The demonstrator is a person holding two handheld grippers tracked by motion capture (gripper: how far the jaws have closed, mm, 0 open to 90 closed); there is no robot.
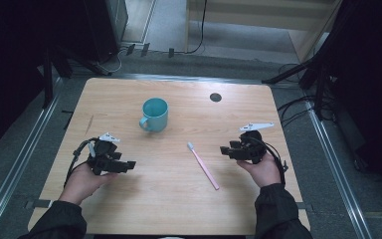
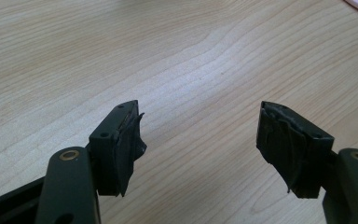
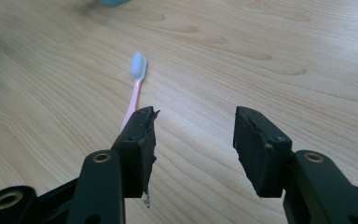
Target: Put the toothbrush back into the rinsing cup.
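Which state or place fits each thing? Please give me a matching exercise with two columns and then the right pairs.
Things:
1. mug
2. toothbrush
3. left gripper
4. round hole

Places or states:
A. lies flat, pink, between the two grippers
B. dark, near the table's far edge
C. stands upright, teal, handle toward the person
D. jaws open over bare wood

Right pairs: 1-C, 2-A, 3-D, 4-B

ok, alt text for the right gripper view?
The open right gripper hovers over a wooden table, nothing between its black jaws. A pink toothbrush lies just beyond the left jaw, its pale blue head pointing away.
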